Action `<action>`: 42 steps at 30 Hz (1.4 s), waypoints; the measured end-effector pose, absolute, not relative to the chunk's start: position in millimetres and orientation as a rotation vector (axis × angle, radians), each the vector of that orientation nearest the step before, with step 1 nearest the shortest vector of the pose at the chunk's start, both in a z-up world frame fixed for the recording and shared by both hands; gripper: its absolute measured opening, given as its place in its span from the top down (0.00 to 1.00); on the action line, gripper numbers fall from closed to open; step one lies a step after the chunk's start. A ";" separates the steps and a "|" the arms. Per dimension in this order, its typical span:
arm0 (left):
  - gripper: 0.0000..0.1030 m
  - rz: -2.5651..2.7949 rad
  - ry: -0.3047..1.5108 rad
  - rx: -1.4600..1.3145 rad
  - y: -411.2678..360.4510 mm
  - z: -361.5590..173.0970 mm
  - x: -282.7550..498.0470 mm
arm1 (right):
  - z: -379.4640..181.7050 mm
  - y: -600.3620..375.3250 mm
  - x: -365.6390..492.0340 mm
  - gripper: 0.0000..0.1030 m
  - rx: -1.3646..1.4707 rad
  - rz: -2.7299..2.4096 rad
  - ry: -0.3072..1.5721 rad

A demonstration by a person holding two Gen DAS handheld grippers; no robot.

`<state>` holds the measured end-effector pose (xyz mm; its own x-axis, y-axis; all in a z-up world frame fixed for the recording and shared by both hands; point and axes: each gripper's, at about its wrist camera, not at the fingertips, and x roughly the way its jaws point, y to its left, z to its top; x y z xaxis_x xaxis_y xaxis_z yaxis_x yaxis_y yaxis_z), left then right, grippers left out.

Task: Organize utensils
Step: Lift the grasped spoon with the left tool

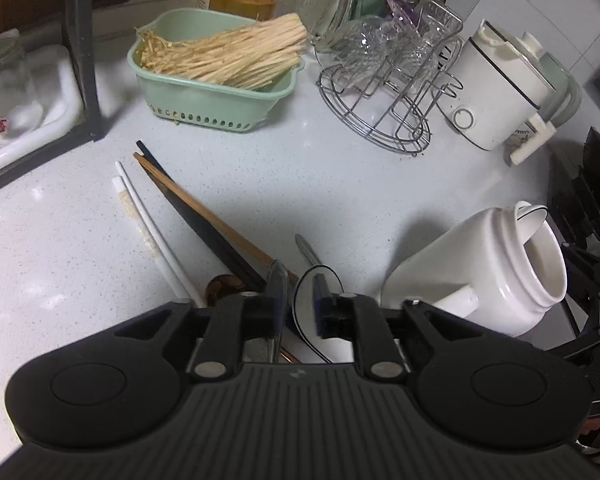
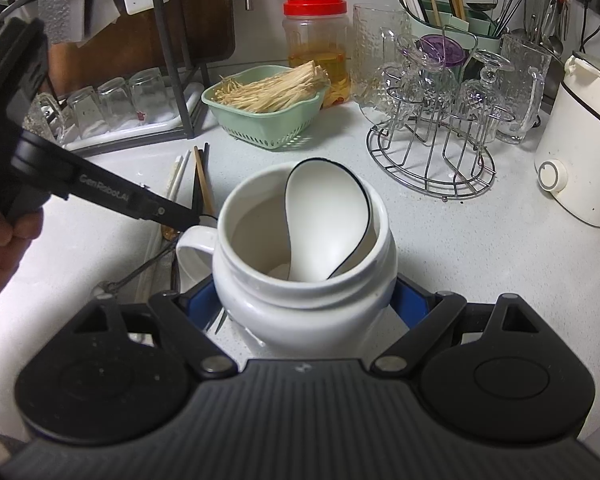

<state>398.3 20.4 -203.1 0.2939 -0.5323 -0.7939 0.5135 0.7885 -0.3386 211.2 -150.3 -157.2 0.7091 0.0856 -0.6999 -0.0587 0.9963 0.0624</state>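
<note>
My right gripper (image 2: pixel 304 304) is shut on a white ceramic jar (image 2: pixel 300 288) with a handle, its blue pads against both sides. The jar leans and holds a white black-rimmed spoon (image 2: pixel 324 220); the left wrist view shows the jar (image 1: pixel 488 268) tilted at the right. My left gripper (image 1: pixel 299 292) points down at loose utensils with its jaws a little apart. The rim of another black-rimmed white spoon (image 1: pixel 332 346) lies between them, unpressed. Beside it lie white chopsticks (image 1: pixel 140 216), black chopsticks (image 1: pixel 192 216), wooden chopsticks (image 1: pixel 204 212), a brown wooden spoon (image 1: pixel 220 286) and a metal handle (image 1: pixel 308 250).
A green basket (image 1: pixel 204 108) of pale straw-like strands stands at the back, a wire glass rack (image 1: pixel 380 120) and a white electric pot (image 1: pixel 496 92) to its right. Upturned glasses (image 2: pixel 116 100) sit on a tray at left. A utensil holder (image 2: pixel 440 12) stands behind the rack.
</note>
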 end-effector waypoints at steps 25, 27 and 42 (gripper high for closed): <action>0.96 -0.690 0.961 0.028 12.8 -184.9 387.4 | -156.6 -150.1 216.8 0.12 0.030 0.078 0.792; 0.95 -0.685 0.948 0.022 11.8 -177.5 383.6 | -156.9 -149.7 216.5 0.12 0.030 0.078 0.791; 0.95 -0.535 0.901 0.082 12.8 -145.0 365.1 | -157.4 -150.4 214.5 0.12 0.030 0.081 0.777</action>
<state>365.1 12.8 -145.0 0.4993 -0.4082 -0.7642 0.4757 0.8664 -0.1520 214.5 -150.4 -157.4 0.7097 0.0845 -0.6994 -0.0622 0.9964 0.0572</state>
